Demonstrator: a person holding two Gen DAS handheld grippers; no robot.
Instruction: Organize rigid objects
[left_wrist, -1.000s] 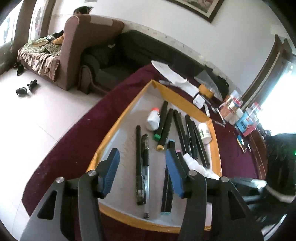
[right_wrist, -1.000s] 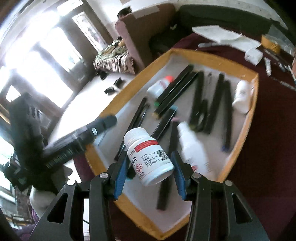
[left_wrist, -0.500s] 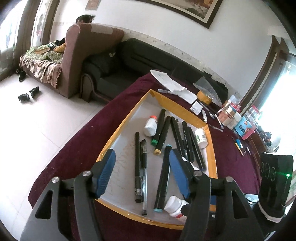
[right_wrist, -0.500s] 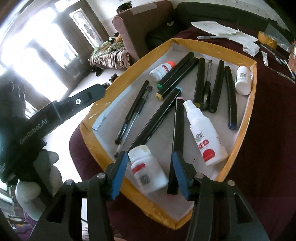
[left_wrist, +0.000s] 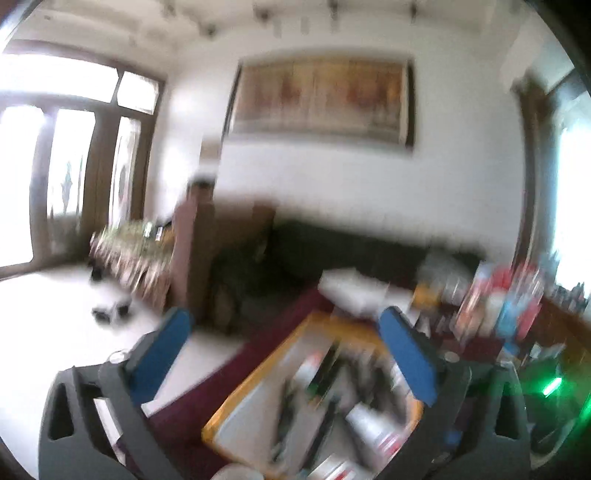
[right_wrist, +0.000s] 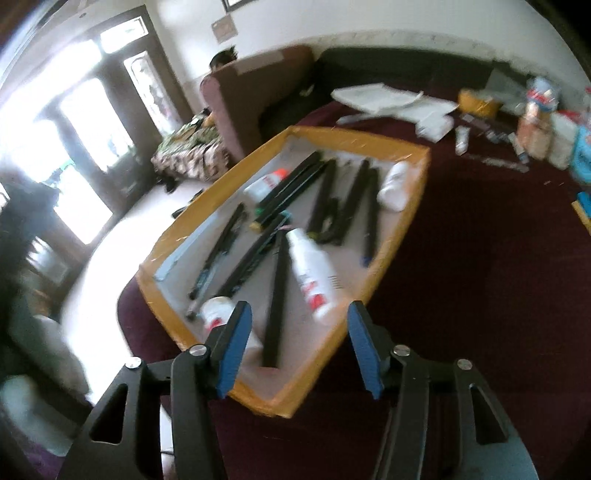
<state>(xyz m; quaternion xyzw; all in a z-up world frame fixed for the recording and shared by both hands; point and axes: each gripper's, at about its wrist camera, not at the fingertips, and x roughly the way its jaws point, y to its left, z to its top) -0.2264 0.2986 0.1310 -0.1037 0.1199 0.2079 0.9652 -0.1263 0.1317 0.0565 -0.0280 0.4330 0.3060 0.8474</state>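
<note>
Both grippers had just been opening; the right gripper (right_wrist: 295, 347) stood apart and empty, the pill bottle (right_wrist: 218, 314) lying in the tray (right_wrist: 391, 251) at seven o'clock. The left gripper (left_wrist: 284, 354) gaped wide, empty. Placing looked finished; next, probably another stray item.

- Tray (right_wrist: 351, 134) with a yellow rim: one, on the desk (right_wrist: 461, 277).
- White bottles in the tray: four. These are a red-capped bottle (right_wrist: 266, 182), a plain bottle (right_wrist: 395, 184), a long spray bottle (right_wrist: 314, 273) and a small bottle (right_wrist: 216, 312) at the near edge.
- Dark pens and markers (right_wrist: 364, 206) in the tray: about ten. Blur and overlap keep the count from being exact.
- Armchair (right_wrist: 258, 92), brown: one.
- Sofa (right_wrist: 388, 70), dark: one.
- Framed picture (left_wrist: 321, 96) on the wall: one.
- Person (right_wrist: 221, 59), only the top of the head showing behind the armchair: one.
- Loose things at the far end of the desk: too blurred to count.
</note>
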